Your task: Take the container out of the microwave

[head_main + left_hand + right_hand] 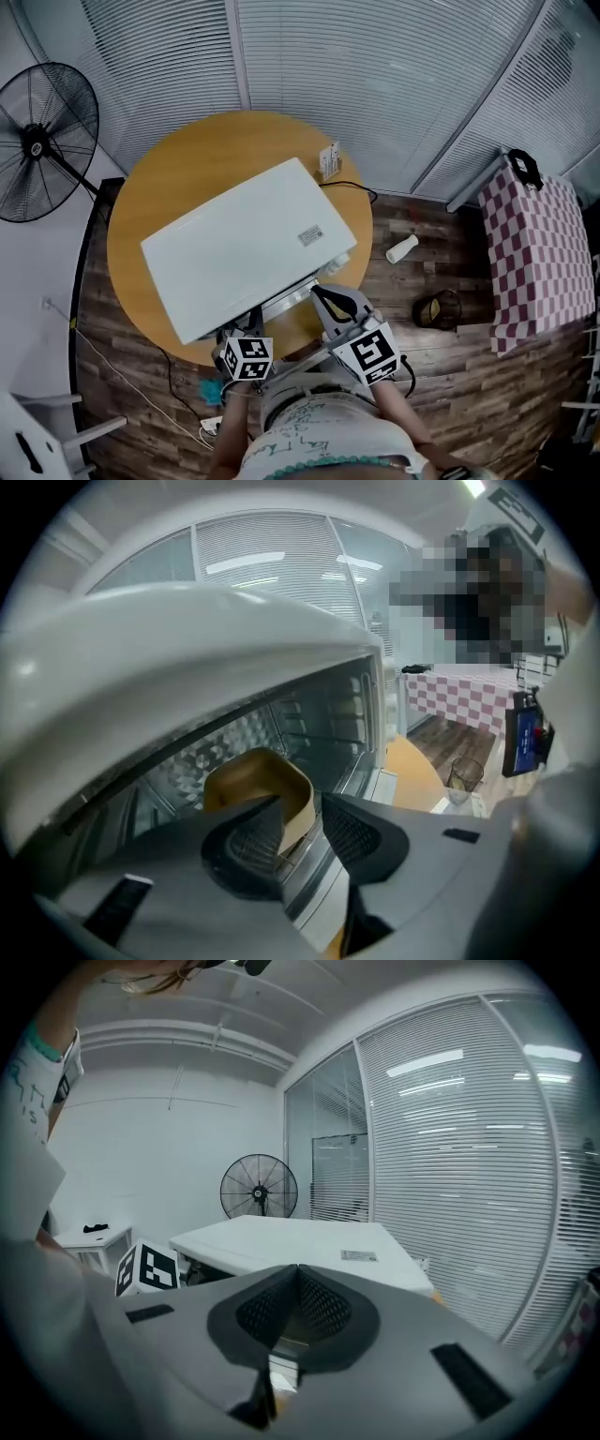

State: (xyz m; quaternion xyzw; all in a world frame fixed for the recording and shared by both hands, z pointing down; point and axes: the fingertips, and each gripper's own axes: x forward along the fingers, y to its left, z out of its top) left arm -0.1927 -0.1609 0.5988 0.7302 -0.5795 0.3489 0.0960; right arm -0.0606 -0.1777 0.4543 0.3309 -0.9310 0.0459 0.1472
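Note:
A white microwave [248,248] stands on a round wooden table [150,187]. In the left gripper view its cavity [309,714] is open toward me, and a tan container [248,775] sits inside on the rack. My left gripper [302,801] reaches into the opening with its jaws apart. The container's near wall lies between them and the pads do not press on it. In the head view the left gripper [242,336] is at the microwave's front edge. My right gripper [323,298] hovers beside it to the right, shut and empty [298,1277].
A standing fan [42,141] is at the far left. A small box [329,161] stands on the table behind the microwave. On the wooden floor lie a white cup [401,248] and a wire bin [438,309]. A checkered cloth [534,253] covers something at the right.

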